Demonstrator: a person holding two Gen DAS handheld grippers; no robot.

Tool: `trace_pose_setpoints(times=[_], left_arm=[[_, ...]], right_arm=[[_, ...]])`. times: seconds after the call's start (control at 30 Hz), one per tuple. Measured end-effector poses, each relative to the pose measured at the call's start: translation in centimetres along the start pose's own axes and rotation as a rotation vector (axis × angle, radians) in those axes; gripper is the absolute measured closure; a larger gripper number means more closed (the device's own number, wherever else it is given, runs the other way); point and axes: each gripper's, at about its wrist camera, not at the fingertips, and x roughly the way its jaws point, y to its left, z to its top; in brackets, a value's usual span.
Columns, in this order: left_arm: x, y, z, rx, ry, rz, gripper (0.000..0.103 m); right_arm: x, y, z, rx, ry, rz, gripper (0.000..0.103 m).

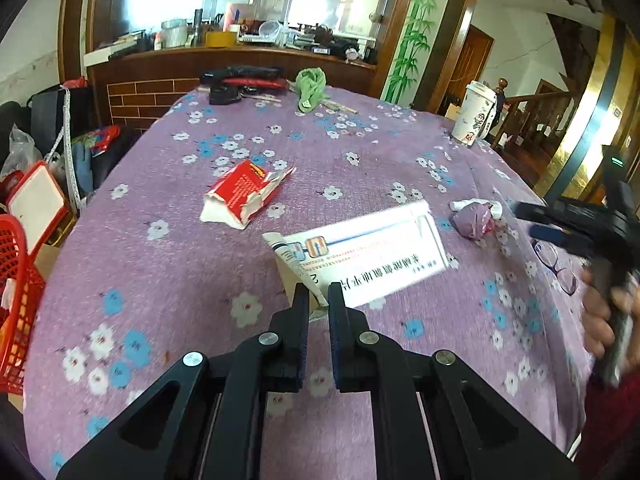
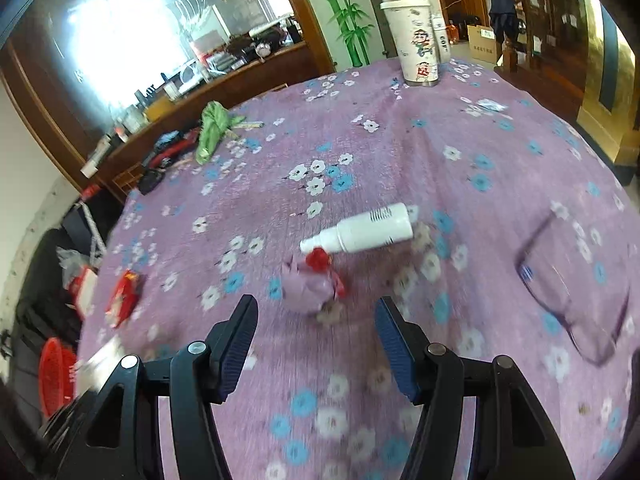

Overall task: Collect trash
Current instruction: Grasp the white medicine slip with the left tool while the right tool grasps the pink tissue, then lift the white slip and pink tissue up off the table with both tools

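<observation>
Cardboard is pinched in my left gripper [image 1: 319, 294]: the jaws are nearly together on the near corner of a flattened white medicine box [image 1: 362, 258], which tilts up off the flowered purple tablecloth [image 1: 168, 280] toward the table's right side. Beyond it, near the middle of the table, lies a torn red carton [image 1: 244, 192], flat and untouched. Past the left edge stands a red mesh basket [image 1: 16, 280].

My right gripper [image 2: 316, 336] hangs over the cloth [image 2: 460, 140] with its jaws standing apart and nothing between them. Just ahead of the fingertips sits a crumpled purple wrapper with a red scrap [image 2: 314, 284] on it, and just beyond that a white spray bottle [image 2: 360, 232] lies on its side, its nozzle near the wrapper. A pair of glasses [image 2: 576, 292] rests toward the right edge, well apart from the bottle. At the far right corner stands a tall white cup [image 2: 416, 40], upright. A green cloth [image 2: 214, 128] is bunched at the far edge. The right view is blurred.
</observation>
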Motion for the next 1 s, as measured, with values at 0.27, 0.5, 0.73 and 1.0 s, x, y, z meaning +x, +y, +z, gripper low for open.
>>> trace_pose_setpoints(times=[0.27,0.5,0.73,1.0], left_arm=[[-1.1,1.0,-1.4,0.006,-0.015,0.022,0.095],[0.4,1.7,-1.4,0.010,0.023,0.041,0.095],[1.2,1.5,-1.4,0.023,0.052,0.040,0.076],[1.9,0.3,-1.0,0.062,0.051,0.057,0.075]], right_arm=[[4.9,2.0,0.4,-0.090,0.040,-0.070,0.046],[4.3,2.9,-0.7,-0.134,0.042,-0.083,0.087],[-0.1,5.1,-3.7,-0.168,0.014,0.025,0.087],[-4.5,7.4,-7.7,-0.189,-0.026,0.159,0.087]])
